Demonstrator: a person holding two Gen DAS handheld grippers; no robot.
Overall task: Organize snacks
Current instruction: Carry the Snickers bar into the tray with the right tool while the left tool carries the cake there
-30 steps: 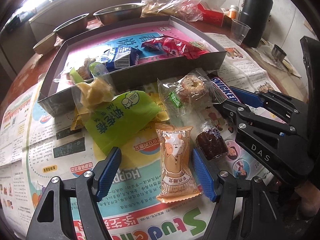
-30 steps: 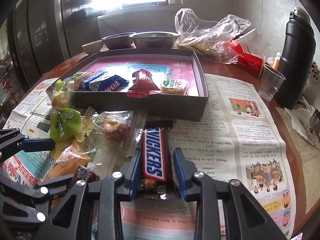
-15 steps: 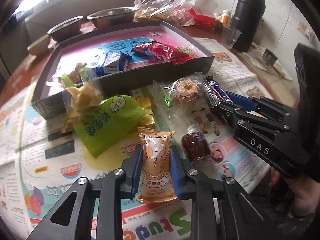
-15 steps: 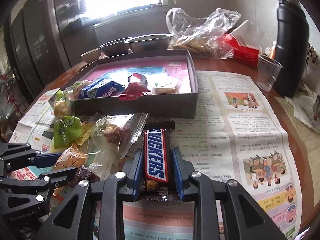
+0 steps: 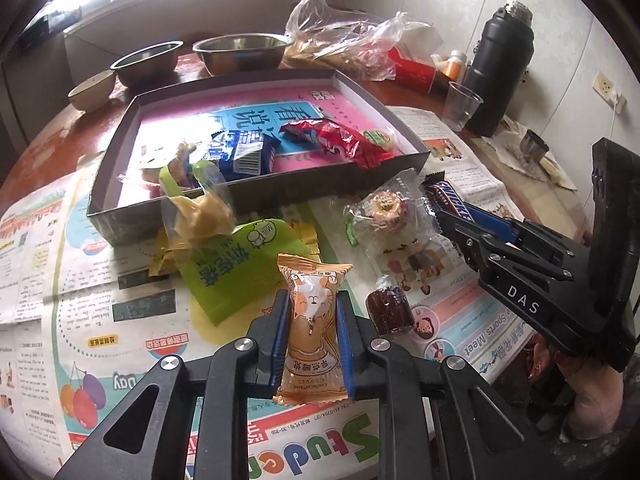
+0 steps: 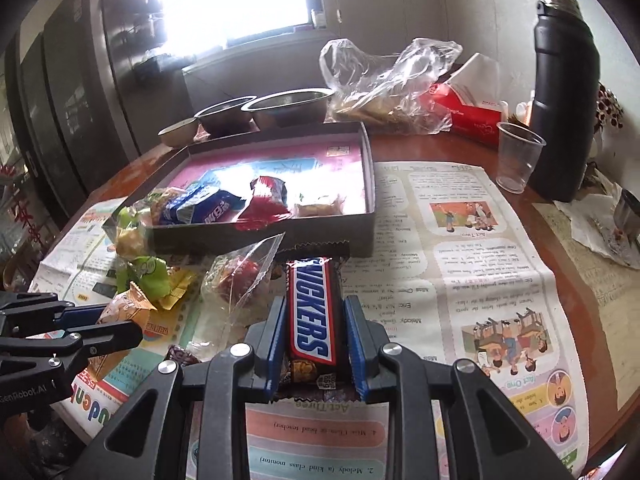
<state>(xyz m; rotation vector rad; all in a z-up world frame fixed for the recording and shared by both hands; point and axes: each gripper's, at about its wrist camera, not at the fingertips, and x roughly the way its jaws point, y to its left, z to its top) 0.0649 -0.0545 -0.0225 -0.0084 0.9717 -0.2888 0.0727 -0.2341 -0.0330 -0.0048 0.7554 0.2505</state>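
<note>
My left gripper [image 5: 311, 300] is shut on an orange cartoon-printed snack packet [image 5: 312, 336], held upright between the blue pads just above the newspaper. My right gripper [image 6: 314, 308] is shut on a Snickers bar [image 6: 310, 316], which points toward the grey box [image 6: 368, 184]. In the left wrist view the right gripper [image 5: 442, 216] comes in from the right with the Snickers bar [image 5: 448, 196] sticking out of it. The box [image 5: 256, 196] holds a blue packet [image 5: 240, 152], a red packet [image 5: 340, 140] and small sweets. In front of the box lie a green packet [image 5: 236, 264], a clear-wrapped pastry [image 5: 386, 208] and a dark red candy [image 5: 390, 310].
Newspaper [image 6: 460, 240] covers the round wooden table. Behind the box stand two steel bowls [image 5: 240, 50], a crumpled plastic bag [image 5: 340, 48] and a red carton [image 5: 412, 72]. A plastic cup [image 6: 518, 152] and a tall black flask [image 6: 564, 92] stand at the far right.
The left gripper has closed from wide open onto the orange packet and raised it a little. The right gripper has kept its grip on the Snickers bar and lifted slightly.
</note>
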